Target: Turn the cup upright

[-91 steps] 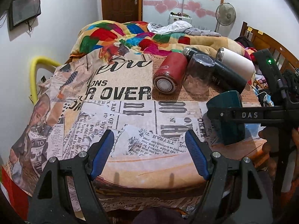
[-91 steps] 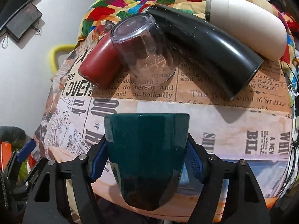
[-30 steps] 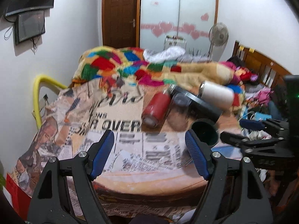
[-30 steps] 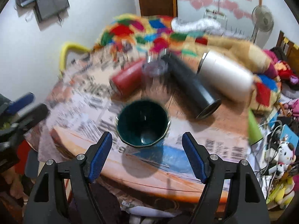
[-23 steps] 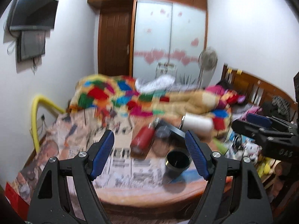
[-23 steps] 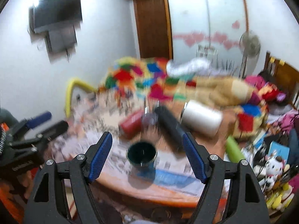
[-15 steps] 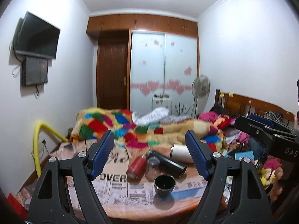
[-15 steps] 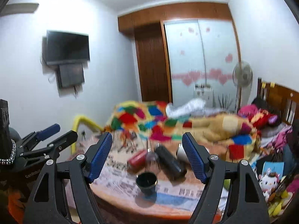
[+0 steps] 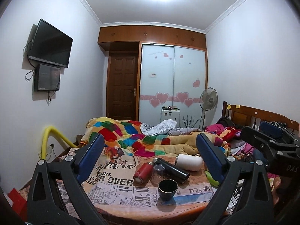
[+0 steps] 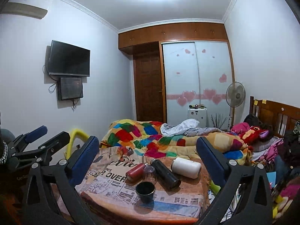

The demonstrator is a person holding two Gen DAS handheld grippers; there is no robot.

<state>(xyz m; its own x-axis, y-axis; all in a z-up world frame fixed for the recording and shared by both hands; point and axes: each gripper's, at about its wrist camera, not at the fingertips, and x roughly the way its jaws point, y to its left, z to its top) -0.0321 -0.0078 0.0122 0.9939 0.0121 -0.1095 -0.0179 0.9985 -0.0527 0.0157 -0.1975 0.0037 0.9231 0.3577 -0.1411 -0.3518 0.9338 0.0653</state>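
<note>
**Cup stands upright, both grippers held back and spread**

Cup (image 9: 167, 190), dark green with its mouth facing up, stands on the newspaper-print cloth (image 9: 112, 183) that covers the counter (image 9: 150, 211). It is well ahead of and below the left gripper (image 9: 150, 157), whose blue-padded fingers (image 9: 91, 156) are spread wide with nothing between them. The right gripper (image 10: 148, 158) is likewise spread and empty, with the cup (image 10: 145, 189) well beyond and below its tips.

Just past the cup, farther from both grippers, lie a red bottle (image 9: 142, 172), an upside-down clear glass (image 9: 158, 172), a black flask (image 9: 171, 170) and a white flask (image 9: 189, 162), close together. Behind them a patchwork quilt (image 9: 120, 133) is heaped on the bed. In the left wrist view the right gripper's body shows at the right edge; in the right wrist view the left gripper shows at the left edge.
</note>
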